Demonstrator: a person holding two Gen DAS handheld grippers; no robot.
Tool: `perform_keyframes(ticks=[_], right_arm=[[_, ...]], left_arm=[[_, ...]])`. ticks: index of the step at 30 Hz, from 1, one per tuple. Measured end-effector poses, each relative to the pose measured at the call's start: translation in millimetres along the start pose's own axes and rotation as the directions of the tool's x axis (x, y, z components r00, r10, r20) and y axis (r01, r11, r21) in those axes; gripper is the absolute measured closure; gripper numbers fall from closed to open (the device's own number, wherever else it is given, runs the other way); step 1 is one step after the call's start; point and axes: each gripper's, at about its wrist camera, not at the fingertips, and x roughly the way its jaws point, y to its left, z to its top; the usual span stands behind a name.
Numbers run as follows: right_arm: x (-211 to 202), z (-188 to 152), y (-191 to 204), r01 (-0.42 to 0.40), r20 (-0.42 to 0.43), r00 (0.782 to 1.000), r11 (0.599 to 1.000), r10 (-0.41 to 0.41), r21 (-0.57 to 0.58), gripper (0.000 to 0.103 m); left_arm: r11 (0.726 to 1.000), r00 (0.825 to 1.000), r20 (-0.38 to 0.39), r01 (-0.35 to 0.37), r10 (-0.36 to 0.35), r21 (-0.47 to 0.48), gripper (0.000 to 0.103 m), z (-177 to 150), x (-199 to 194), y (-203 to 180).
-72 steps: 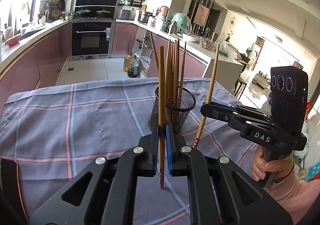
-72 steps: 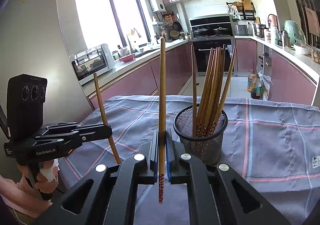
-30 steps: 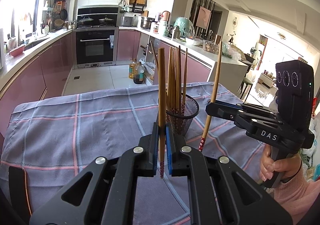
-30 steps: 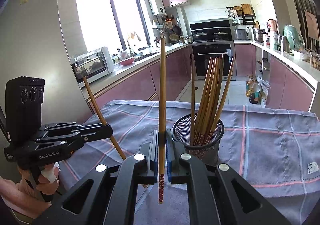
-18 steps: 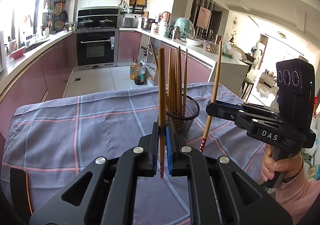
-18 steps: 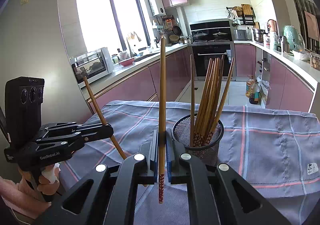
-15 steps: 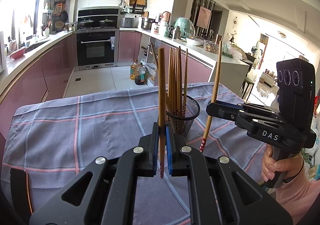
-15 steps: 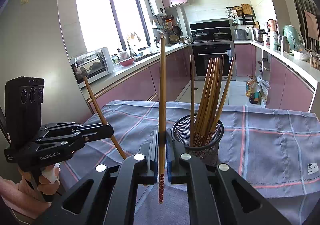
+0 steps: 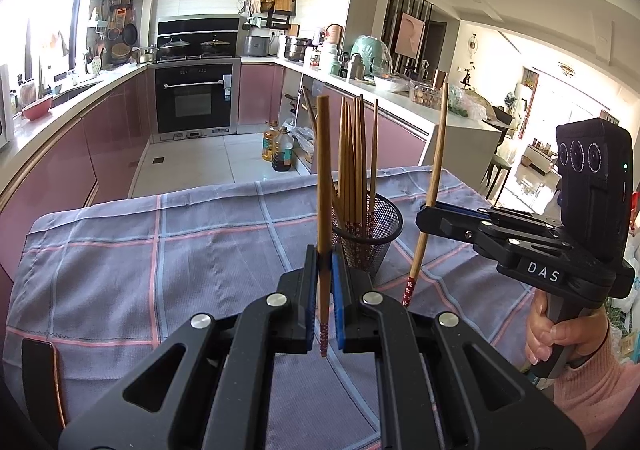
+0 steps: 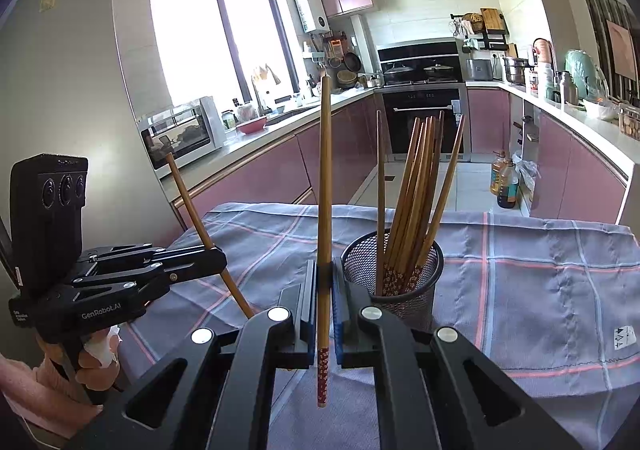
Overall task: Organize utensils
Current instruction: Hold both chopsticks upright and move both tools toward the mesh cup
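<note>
The left tongs [image 9: 323,306] pinch one chopstick [image 9: 323,185] upright, patterned end down, and the right tongs [image 10: 324,314] pinch a second chopstick [image 10: 325,185] the same way. Both hang above the checked cloth [image 9: 120,250] on the counter, near the mesh cup [image 10: 394,274], which stands between them and holds a bundle of chopsticks [image 10: 416,185]. A hand [image 9: 560,334] in a pink sleeve grips the right handle.
</note>
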Motion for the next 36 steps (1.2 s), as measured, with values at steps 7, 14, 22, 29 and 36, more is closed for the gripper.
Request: perform_keyframes(ticks=[7, 14, 22, 29, 36], right_arm=[[0.8, 0.2, -1.0, 0.001, 0.001, 1.0, 1.0, -0.001, 0.001, 0.097], [-1.3, 0.7, -2.3, 0.005, 0.008, 1.0, 1.0, -0.005, 0.006, 0.097], [-1.6, 1.8, -2.4, 0.005, 0.012, 1.0, 1.0, -0.006, 0.004, 0.097], [-2.4, 2.5, -2.2, 0.006, 0.016, 1.0, 1.0, -0.006, 0.003, 0.097], [-3.0, 4.0, -2.4, 0.006, 0.02, 1.0, 1.0, -0.006, 0.003, 0.097]], left_arm=[[1.0, 1.0, 0.003, -0.002, 0.002, 0.001, 0.095, 0.8, -0.6, -1.1], [1.0, 1.0, 0.005, -0.004, 0.004, 0.004, 0.095, 2.7, 0.7, -2.1], [1.0, 1.0, 0.006, -0.003, 0.003, 0.005, 0.095, 3.2, 1.4, -3.7], [1.0, 1.0, 0.007, -0.004, 0.004, 0.006, 0.095, 3.3, 1.6, -4.6], [1.0, 1.0, 0.009, -0.002, 0.002, 0.008, 0.095, 3.7, 2.8, -4.8]])
